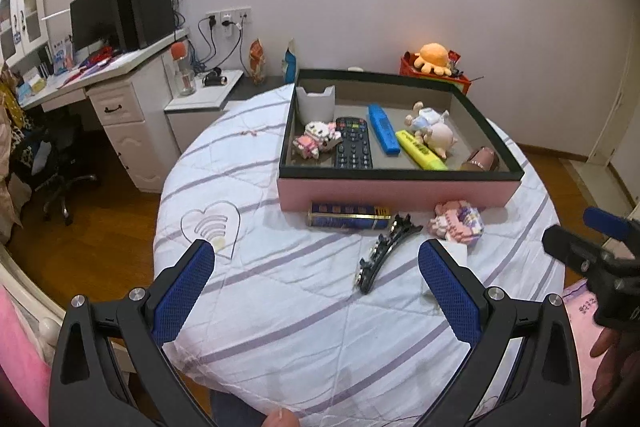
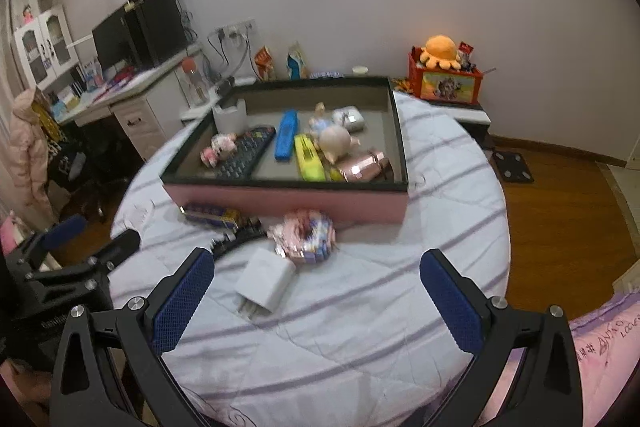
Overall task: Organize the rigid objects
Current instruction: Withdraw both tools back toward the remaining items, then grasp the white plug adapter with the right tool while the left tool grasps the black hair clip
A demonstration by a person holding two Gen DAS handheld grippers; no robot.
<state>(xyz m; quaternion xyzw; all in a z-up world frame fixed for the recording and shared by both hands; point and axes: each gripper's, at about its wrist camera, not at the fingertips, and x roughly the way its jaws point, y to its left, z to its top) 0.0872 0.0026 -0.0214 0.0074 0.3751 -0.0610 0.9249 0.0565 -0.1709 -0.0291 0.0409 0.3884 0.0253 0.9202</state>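
Left view, my left gripper: jaws wide apart, nothing between them, hanging over the striped cloth.
Left view, box: pink-sided with a black rim, sitting on the far part of the round table.
Left view, inside the box: white cup in the back left corner, small block toy, remote, blue marker, yellow marker, doll, pink tube at the right wall.
Left view, outside the box: blue and gold tin lying against the front wall, black hair clip just before it, pink block toy to the right.
Left view, my right gripper: at the right edge, I cannot tell its jaws from here.
Right view, my right gripper: jaws wide apart, empty, above the cloth.
Right view, white charger: lying on the cloth just ahead of my left finger, near the pink block toy.
Right view, hair clip: left of the charger, beside the tin.
Right view, box: behind those loose things, picture a bit blurred.
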